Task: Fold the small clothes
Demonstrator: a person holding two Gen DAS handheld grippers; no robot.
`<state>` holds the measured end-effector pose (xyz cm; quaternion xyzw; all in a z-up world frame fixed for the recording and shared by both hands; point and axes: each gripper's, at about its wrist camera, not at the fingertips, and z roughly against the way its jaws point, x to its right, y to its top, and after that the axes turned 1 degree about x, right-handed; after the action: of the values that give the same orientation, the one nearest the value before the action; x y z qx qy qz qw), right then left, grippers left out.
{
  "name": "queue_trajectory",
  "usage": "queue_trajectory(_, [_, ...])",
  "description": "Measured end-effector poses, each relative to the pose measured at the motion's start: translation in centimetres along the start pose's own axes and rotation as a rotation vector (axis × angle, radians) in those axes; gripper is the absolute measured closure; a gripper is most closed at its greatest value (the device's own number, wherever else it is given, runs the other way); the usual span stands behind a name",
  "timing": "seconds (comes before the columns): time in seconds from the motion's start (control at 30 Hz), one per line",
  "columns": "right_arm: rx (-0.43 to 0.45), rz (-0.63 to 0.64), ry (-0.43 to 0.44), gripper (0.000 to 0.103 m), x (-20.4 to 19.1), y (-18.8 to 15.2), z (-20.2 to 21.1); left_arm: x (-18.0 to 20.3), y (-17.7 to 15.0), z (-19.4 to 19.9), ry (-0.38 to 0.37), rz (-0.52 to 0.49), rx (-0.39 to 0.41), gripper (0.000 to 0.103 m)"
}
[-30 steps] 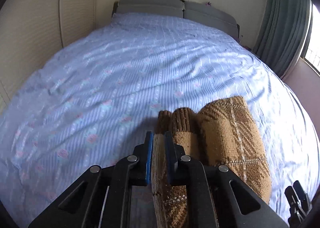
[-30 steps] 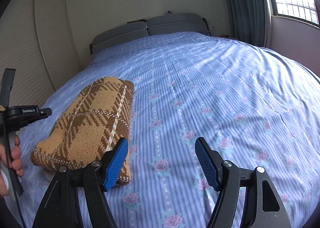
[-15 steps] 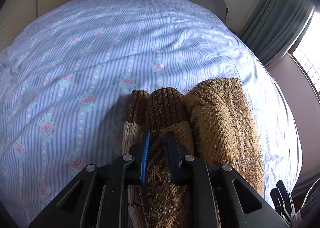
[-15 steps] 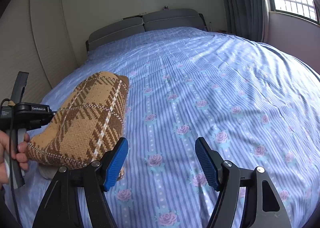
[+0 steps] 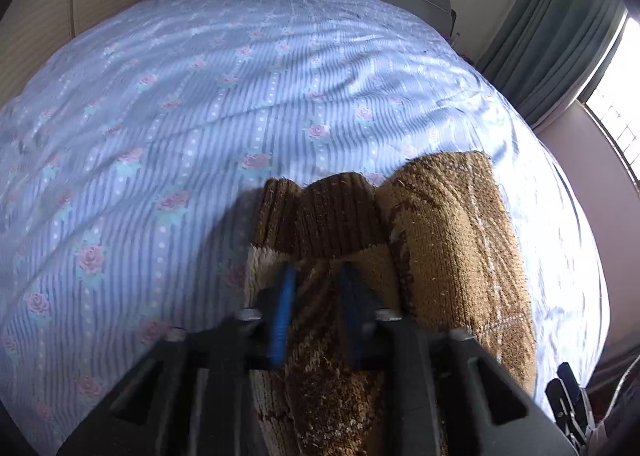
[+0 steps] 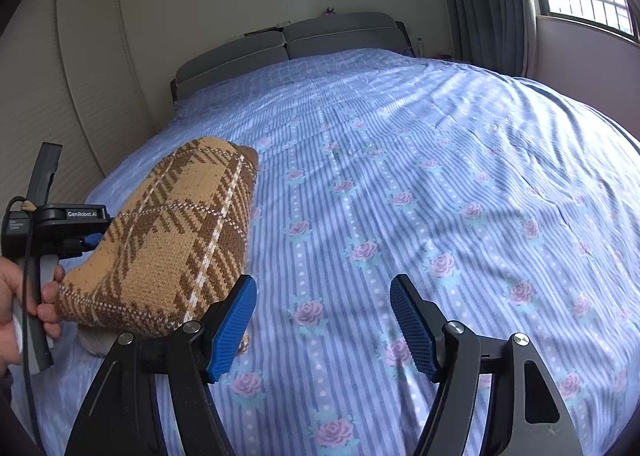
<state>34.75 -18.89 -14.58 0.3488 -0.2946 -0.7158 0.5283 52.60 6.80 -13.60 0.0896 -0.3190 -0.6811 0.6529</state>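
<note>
Blue floral bedsheet (image 6: 400, 175) w/ knit sweater (image 6: 172, 240) bundled near-left, I'd say mostly folded: left gripper (image 5: 316, 296) closing on it, right gripper (image 6: 324, 320) wide, empty.

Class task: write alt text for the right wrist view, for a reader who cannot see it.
An open two-finger tool hovers over a blue rose-patterned bedsheet. At left, a folded brown plaid knitted garment is lifted by a second tool held in a hand; a grey headboard stands behind.

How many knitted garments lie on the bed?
1: a brown plaid knitted garment near the bed's left edge in the right wrist view, pinched in the closing left tongs. More could lie beyond the frame.
</note>
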Motion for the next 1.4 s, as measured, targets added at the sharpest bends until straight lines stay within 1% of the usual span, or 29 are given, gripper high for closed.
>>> queue_trajectory(0.07, [-0.002,-0.004,0.002,0.033,0.1,0.0,0.1,0.0,-0.2,0.3,-0.001,0.0,0.014,0.092])
queue_trajectory(0.13, [-0.003,-0.011,0.001,0.033,0.3,0.0,0.1,0.1,-0.4,0.7,0.005,0.0,0.028,0.094])
queue_trajectory(0.2, [-0.003,-0.018,-0.002,0.033,0.6,0.0,0.1,0.6,-0.5,1.8,0.058,-0.016,0.061,0.094])
queue_trajectory(0.27, [0.004,-0.024,-0.007,0.033,1.0,0.2,0.3,1.6,-0.5,3.6,0.133,-0.077,0.126,0.094])
queue_trajectory(0.33, [0.009,-0.034,-0.009,0.033,1.4,0.4,0.3,2.2,-0.5,4.3,0.156,-0.109,0.143,0.094])
queue_trajectory(0.37, [0.01,-0.038,-0.009,0.033,1.5,0.5,0.3,2.2,-0.4,4.2,0.164,-0.117,0.133,0.094])
queue_trajectory(0.47, [0.002,-0.049,-0.008,0.033,1.7,0.5,0.0,2.0,-0.4,2.1,0.199,-0.14,0.045,0.092])
queue_trajectory(0.5, [0.001,-0.05,-0.005,0.033,1.7,0.5,0.1,1.8,-0.3,1.9,0.207,-0.132,0.034,0.092])
queue_trajectory(0.53, [0.004,-0.046,-0.005,0.033,1.7,0.5,0.2,1.6,-0.3,2.0,0.197,-0.12,0.04,0.091])
queue_trajectory(0.6, [0.018,-0.033,-0.007,0.033,1.6,0.6,0.6,1.6,-0.6,3.3,0.18,-0.092,0.077,0.083])
queue_trajectory(0.67, [0.03,-0.03,-0.006,0.033,1.7,0.8,0.8,2.1,-0.7,4.7,0.157,-0.083,0.123,0.074])
queue_trajectory(0.7, [0.032,-0.032,-0.003,0.033,1.8,0.9,0.9,2.6,-0.7,5.2,0.136,-0.086,0.133,0.071])
queue_trajectory(0.77, [0.033,-0.043,0.002,0.033,2.0,1.0,1.0,3.5,-0.4,5.2,0.048,-0.088,0.108,0.063])
queue_trajectory(0.83, [0.035,-0.052,0.003,0.033,2.3,1.1,1.1,4.2,0.0,4.5,-0.066,-0.08,0.049,0.06])
queue_trajectory(0.87, [0.034,-0.057,0.003,0.033,2.4,1.1,1.2,4.4,0.0,3.9,-0.097,-0.076,0.013,0.06])
queue_trajectory(0.9, [0.033,-0.062,0.003,0.033,2.6,1.1,1.2,4.5,0.1,3.2,-0.095,-0.073,-0.021,0.06])
queue_trajectory(0.97, [0.034,-0.072,0.002,0.033,2.9,1.2,1.4,4.4,0.0,2.2,-0.061,-0.065,-0.052,0.059])
queue_trajectory(1.03, [0.037,-0.072,-0.003,0.033,3.1,1.2,1.6,4.0,-0.3,1.6,-0.083,-0.028,-0.074,0.059])
queue_trajectory(1.07, [0.039,-0.072,-0.006,0.033,3.3,1.2,1.7,4.0,-0.6,1.6,-0.101,-0.011,-0.075,0.065])
queue_trajectory(1.1, [0.039,-0.074,-0.007,0.033,3.4,1.2,1.7,4.2,-0.8,1.8,-0.122,-0.008,-0.07,0.072])
queue_trajectory(1.13, [0.038,-0.078,-0.006,0.033,3.6,1.2,1.7,4.4,-0.8,2.1,-0.128,-0.012,-0.062,0.078])
queue_trajectory(1.17, [0.035,-0.084,-0.005,0.033,3.7,1.2,1.7,4.8,-0.9,2.6,-0.117,-0.023,-0.044,0.081])
queue_trajectory(1.23, [0.034,-0.097,0.0,0.033,4.1,1.2,1.7,5.4,-0.9,3.8,-0.088,-0.047,-0.009,0.083])
queue_trajectory(1.33, [0.045,-0.096,0.0,0.033,4.1,1.3,1.9,5.9,-0.7,7.4,-0.031,-0.079,0.085,0.083])
queue_trajectory(1.4, [0.057,-0.092,0.0,0.033,4.0,1.4,2.1,6.0,-0.8,9.1,0.002,-0.105,0.131,0.083])
